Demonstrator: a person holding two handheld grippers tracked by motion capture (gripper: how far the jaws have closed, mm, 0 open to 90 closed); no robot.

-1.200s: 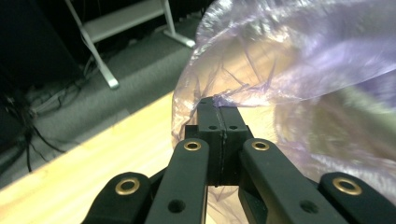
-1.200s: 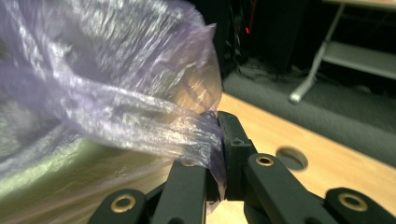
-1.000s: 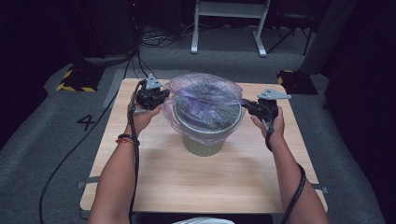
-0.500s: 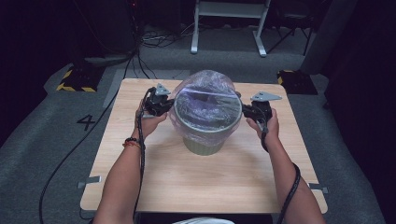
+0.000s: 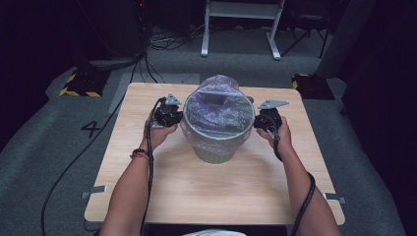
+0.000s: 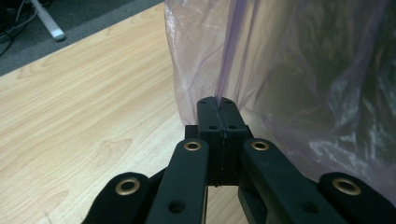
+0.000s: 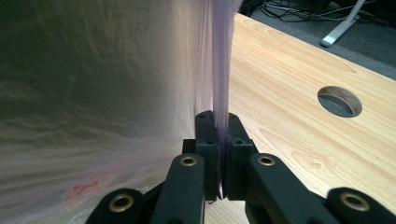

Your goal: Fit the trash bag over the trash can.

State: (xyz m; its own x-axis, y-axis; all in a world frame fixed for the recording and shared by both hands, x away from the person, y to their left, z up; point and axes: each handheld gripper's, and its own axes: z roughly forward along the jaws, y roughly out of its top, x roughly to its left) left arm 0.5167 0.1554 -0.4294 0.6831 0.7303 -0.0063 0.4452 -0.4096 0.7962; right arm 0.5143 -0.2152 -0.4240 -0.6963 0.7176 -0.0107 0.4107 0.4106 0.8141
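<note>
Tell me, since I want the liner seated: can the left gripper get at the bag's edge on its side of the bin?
Probably yes: the left gripper is already shut on the bag beside the bin; nothing blocks it.

High view: table [image 5: 216, 196] is lit evenly from above, wood reads clean, no hard shadows; just a soft dark patch under the bin [image 5: 216, 152]. Everything past the table falls off fast: top corners and the right edge go near black, floor is dim grey. Overall soft, low-res, slight grain. The plastic bag [image 5: 219, 105] catches pale sheen on its upper folds, no blown glare.

Left gripper view: sharp on the jaws and brass rivets, wood grain crisp at left; the bag film at right is hazy with white highlights in the lower right.

Right gripper view: the bag on the left half is smeared, blurred streaks; jaws and wood at right are in focus. Upper right is dim.
</note>
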